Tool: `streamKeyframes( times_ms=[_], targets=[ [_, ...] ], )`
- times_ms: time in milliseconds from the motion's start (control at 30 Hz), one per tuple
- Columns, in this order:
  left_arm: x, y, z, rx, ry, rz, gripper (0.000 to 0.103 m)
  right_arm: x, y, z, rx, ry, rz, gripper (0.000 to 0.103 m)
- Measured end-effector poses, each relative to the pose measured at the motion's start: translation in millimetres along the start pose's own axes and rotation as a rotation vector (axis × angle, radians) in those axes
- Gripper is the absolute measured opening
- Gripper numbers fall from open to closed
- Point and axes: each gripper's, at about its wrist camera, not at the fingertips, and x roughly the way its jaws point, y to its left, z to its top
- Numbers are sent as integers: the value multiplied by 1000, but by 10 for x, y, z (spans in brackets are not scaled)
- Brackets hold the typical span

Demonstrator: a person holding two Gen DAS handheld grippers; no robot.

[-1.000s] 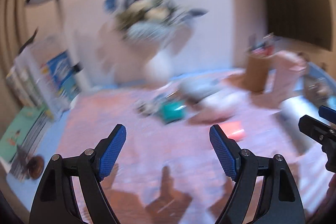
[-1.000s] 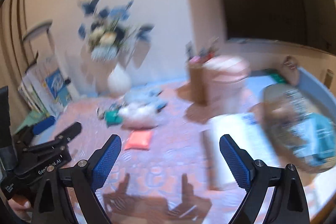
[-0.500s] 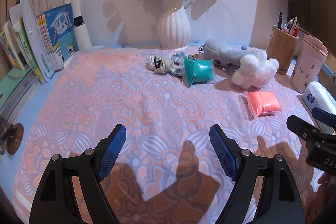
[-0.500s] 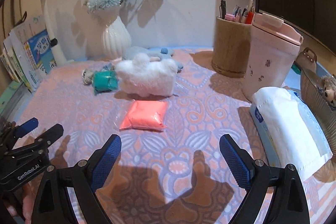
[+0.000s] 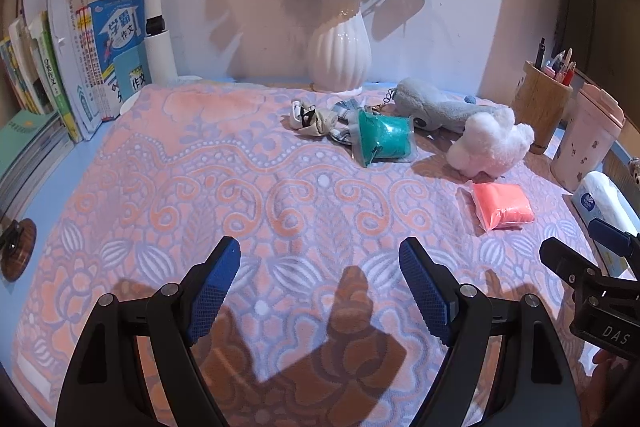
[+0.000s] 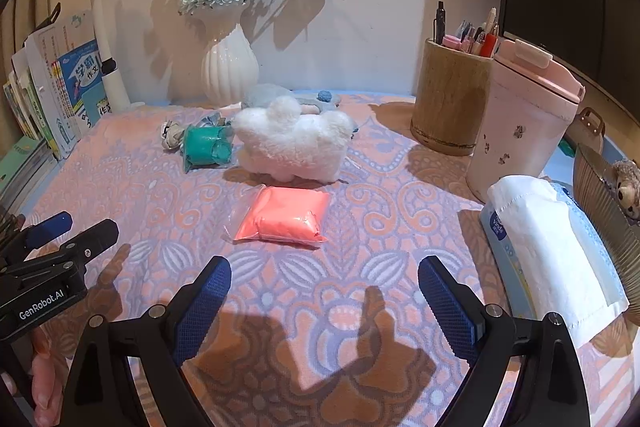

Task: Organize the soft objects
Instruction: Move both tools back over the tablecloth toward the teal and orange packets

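A pink soft packet (image 6: 285, 214) lies mid-surface on a patterned cloth (image 6: 400, 163), just near of a white plush toy (image 6: 294, 143); a teal packet (image 6: 208, 147) sits left, a grey plush (image 5: 432, 107) beyond. Both the left tongs (image 5: 320, 287) and right tongs (image 6: 324, 301) hover nearside, blue pads spread apart, gripping nothing.

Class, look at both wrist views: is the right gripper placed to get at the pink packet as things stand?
Probably yes. The right gripper has its jaws open and empty, and the pink packet lies flat on the patterned cloth just ahead of it, with bare cloth between. The white plush sits behind, apart.
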Motion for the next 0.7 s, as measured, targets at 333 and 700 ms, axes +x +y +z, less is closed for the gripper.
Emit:
streamKeyframes(
  times_ms=[333, 700],
  targets=[
    [-385, 75, 294, 144, 29, 34, 80, 98, -110, 17, 44, 110, 85, 94],
    [91, -232, 962, 493, 34, -187, 82, 166, 136, 440, -217, 251, 131, 94]
  ],
)
